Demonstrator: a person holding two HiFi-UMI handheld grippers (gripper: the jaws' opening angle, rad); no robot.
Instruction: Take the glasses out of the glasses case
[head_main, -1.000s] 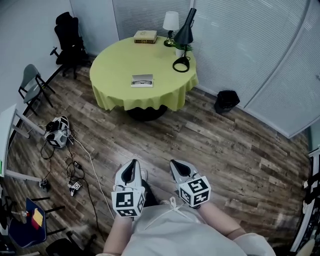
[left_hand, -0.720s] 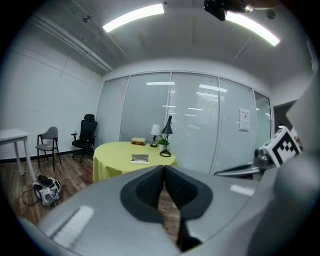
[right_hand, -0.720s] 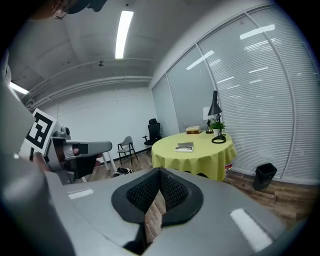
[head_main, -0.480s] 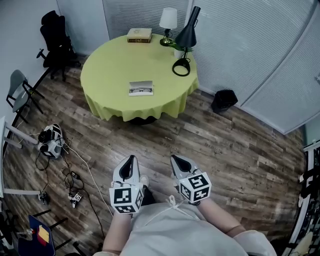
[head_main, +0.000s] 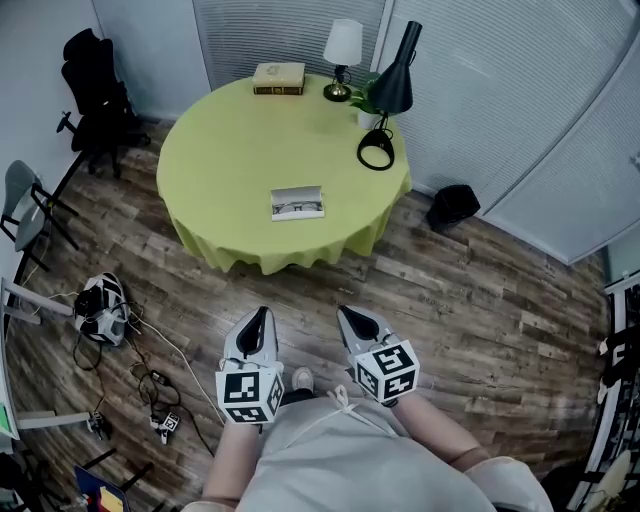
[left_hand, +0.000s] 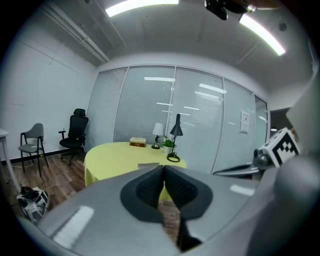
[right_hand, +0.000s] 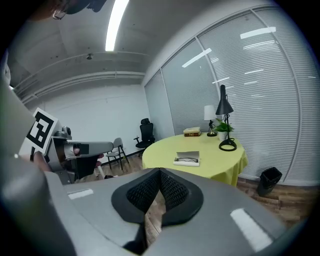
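Observation:
An open white glasses case (head_main: 298, 203) lies near the front of the round yellow table (head_main: 220, 150), with dark glasses inside it (right_hand: 187, 160). Both grippers hang over the wooden floor, well short of the table. My left gripper (head_main: 260, 317) is shut with nothing between its jaws. My right gripper (head_main: 350, 317) is also shut and empty. In the left gripper view the case (left_hand: 148, 164) shows just above the closed jaws (left_hand: 163, 169). The right gripper (right_hand: 159, 173) points toward the table.
On the table's far side stand a book (head_main: 279, 77), a white lamp (head_main: 343, 46), a black desk lamp (head_main: 388, 95) and a small plant. A black bin (head_main: 453, 205) sits right of the table. Chairs (head_main: 85, 85) and cables with a headset (head_main: 98, 303) lie left.
The view has shifted: the table and case now sit slightly lower and to the right in the head view. Both grippers stay shut, held close to the body.

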